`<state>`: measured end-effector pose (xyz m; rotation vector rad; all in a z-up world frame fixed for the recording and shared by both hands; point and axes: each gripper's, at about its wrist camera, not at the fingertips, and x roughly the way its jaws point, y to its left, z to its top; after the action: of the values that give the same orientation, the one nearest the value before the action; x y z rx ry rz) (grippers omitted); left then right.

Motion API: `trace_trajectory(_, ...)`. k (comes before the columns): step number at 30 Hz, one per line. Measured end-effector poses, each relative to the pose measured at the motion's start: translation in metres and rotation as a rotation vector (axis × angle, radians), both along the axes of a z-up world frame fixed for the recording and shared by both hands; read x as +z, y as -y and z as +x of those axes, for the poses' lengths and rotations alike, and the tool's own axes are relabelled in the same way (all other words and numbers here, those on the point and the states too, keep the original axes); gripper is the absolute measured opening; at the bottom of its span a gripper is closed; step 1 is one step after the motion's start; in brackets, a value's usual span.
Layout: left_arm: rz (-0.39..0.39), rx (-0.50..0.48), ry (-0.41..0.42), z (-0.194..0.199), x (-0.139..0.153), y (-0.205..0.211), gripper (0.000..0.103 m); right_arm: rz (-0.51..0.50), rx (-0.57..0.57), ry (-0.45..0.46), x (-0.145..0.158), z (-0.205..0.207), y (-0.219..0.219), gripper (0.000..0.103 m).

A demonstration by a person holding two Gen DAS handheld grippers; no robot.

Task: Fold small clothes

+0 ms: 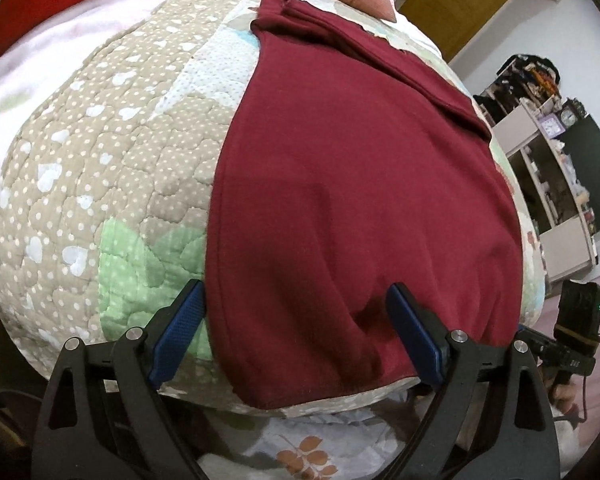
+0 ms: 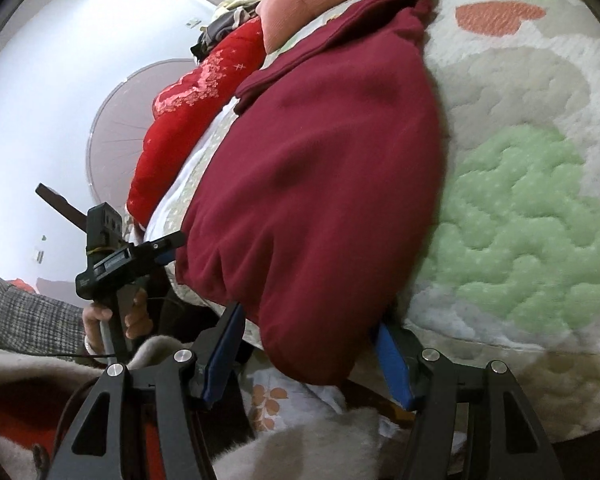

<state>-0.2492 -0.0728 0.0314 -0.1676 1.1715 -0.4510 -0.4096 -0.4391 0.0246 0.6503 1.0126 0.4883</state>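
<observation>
right claw [image 2: 308, 336] tips hidden, maroon garment [image 2: 320, 184]

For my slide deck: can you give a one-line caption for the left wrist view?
Open left tool straddling the near corner of a dark red garment spread on a patchwork quilt.

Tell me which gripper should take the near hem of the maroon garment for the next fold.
Probably the left gripper: its jaws stand open astride the near corner of the maroon garment, whose hem lies flat on the quilt. The right gripper meets a bulging edge.
</observation>
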Motion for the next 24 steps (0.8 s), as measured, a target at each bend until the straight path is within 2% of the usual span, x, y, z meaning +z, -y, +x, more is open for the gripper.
trace_trajectory(4, -0.012, 0.016, -0.001, 0.000, 0.001, -0.001, 0.091, 0.032, 0.016, -0.010, -0.006, 0.002, -0.005, 0.062)
trace_trajectory(9, -0.012, 0.030, 0.001, -0.001, 0.002, -0.004, 0.089, 0.122, -0.030, -0.029, -0.013, 0.001, 0.002, 0.062)
trace_trajectory(11, -0.005, 0.036, 0.006, -0.003, 0.003, -0.006, 0.086, 0.108, -0.035, -0.021, -0.012, -0.001, 0.001, 0.053)
trace_trajectory(13, -0.006, 0.051, 0.010, -0.005, 0.003, -0.010, 0.083, 0.091, -0.038, -0.014, -0.011, 0.000, -0.002, 0.033)
trace_trajectory(14, -0.005, 0.056, 0.012, -0.006, 0.003, -0.010, 0.081, 0.082, -0.040, -0.011, -0.011, 0.000, -0.004, 0.030)
trace_trajectory(19, 0.060, 0.059, 0.039, -0.012, 0.007, -0.013, 0.054, 0.037, 0.003, 0.022, 0.000, 0.005, -0.017, 0.022)
trace_trajectory(24, 0.061, 0.076, 0.036, -0.013, 0.008, -0.017, 0.047, 0.016, 0.045, 0.041, 0.008, 0.011, -0.024, 0.022)
